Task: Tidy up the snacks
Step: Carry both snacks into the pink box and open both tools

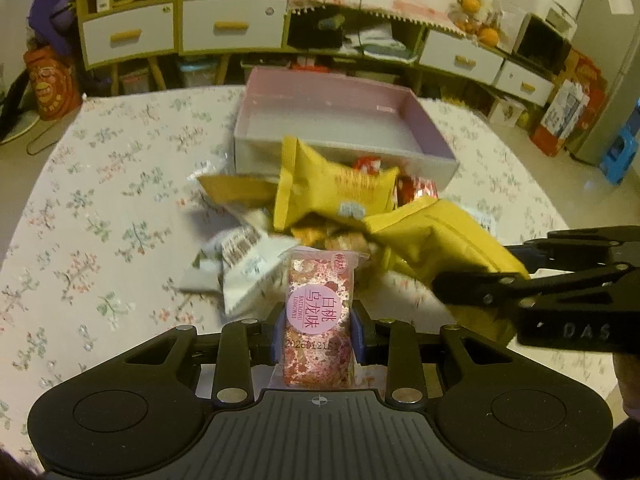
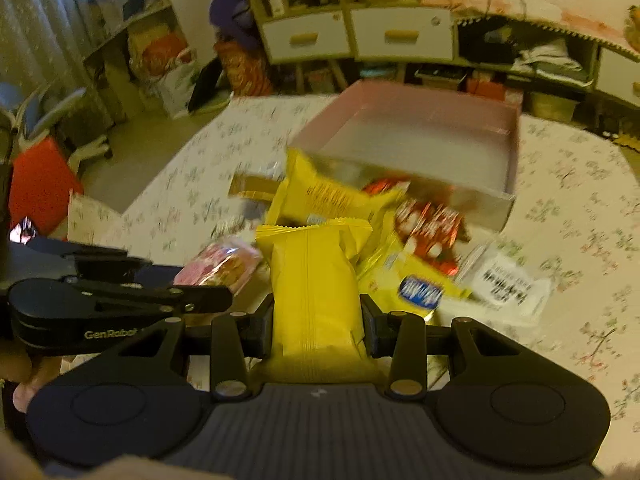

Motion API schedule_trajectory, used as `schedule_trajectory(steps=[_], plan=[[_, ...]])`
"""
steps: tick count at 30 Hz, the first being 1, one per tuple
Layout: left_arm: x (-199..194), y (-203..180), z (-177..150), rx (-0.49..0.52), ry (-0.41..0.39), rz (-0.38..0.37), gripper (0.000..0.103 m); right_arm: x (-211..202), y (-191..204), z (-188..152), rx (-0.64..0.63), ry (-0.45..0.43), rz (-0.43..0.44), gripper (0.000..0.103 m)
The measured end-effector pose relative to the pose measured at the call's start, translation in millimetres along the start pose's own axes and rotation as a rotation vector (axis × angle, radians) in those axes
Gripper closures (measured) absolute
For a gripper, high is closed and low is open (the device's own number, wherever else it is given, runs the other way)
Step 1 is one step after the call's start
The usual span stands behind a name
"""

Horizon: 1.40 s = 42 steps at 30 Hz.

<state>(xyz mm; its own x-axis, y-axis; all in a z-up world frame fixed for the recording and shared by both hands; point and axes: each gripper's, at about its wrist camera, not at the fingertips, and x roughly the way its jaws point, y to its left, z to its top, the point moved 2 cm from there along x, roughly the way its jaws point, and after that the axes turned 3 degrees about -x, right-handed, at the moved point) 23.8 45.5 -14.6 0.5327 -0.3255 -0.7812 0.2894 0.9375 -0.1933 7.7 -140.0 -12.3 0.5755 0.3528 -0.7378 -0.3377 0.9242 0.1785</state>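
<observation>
My left gripper [image 1: 318, 334] is shut on a pink snack packet [image 1: 318, 312] with a round pink label, held above the table. My right gripper [image 2: 318, 330] is shut on a long yellow snack packet [image 2: 314, 284]. The left wrist view shows that yellow packet [image 1: 436, 240] at the right with the right gripper's black fingers [image 1: 480, 288] clamped on it. The pink packet [image 2: 218, 264] shows at the left in the right wrist view. Behind both lies a pile of snacks [image 1: 332, 196] in yellow, red and white wrappers. A shallow pink box [image 1: 344, 120] stands behind the pile, with nothing visible in it.
The table carries a floral cloth [image 1: 100, 208]. Its far edge drops to the floor. White packets [image 2: 504, 280] lie to the right of the pile. Cabinets with white drawers [image 1: 228, 28] line the far wall. A person's hand [image 2: 24, 380] holds the left gripper's handle.
</observation>
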Motion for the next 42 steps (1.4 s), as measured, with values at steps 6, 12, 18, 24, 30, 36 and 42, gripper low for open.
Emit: schedule_trajectory(steps=[6, 12, 18, 24, 30, 36, 42], plan=[[-1.1, 2.6, 37.5, -0.008, -0.040, 0.025, 0.074, -0.3, -21.0, 26.3, 0.034, -0.037, -0.057, 0.065], [13.3, 6.2, 84.5, -0.012, -0.094, 0.035, 0.074, 7.9, -47.8, 57.7, 0.075, -0.095, -0.094, 0.065], [48.0, 1.9, 123.9, 0.007, -0.128, 0.041, 0.074, 27.3, -71.7, 73.5, 0.120, -0.128, -0.112, 0.065], [92.0, 1.1, 151.5, 0.056, -0.176, 0.062, 0.074, 47.1, -96.1, 81.4, 0.175, -0.154, -0.122, 0.065], [127.0, 11.2, 158.8, 0.070, -0.175, 0.084, 0.074, 57.3, -106.9, 85.0, 0.196, -0.173, -0.122, 0.065], [146.2, 18.4, 146.0, 0.098, -0.117, 0.122, 0.074, 69.2, -111.3, 82.9, 0.196, -0.152, -0.123, 0.065], [150.9, 18.0, 129.5, 0.098, -0.072, 0.141, 0.074, 75.9, -111.7, 80.7, 0.184, -0.120, -0.144, 0.064]])
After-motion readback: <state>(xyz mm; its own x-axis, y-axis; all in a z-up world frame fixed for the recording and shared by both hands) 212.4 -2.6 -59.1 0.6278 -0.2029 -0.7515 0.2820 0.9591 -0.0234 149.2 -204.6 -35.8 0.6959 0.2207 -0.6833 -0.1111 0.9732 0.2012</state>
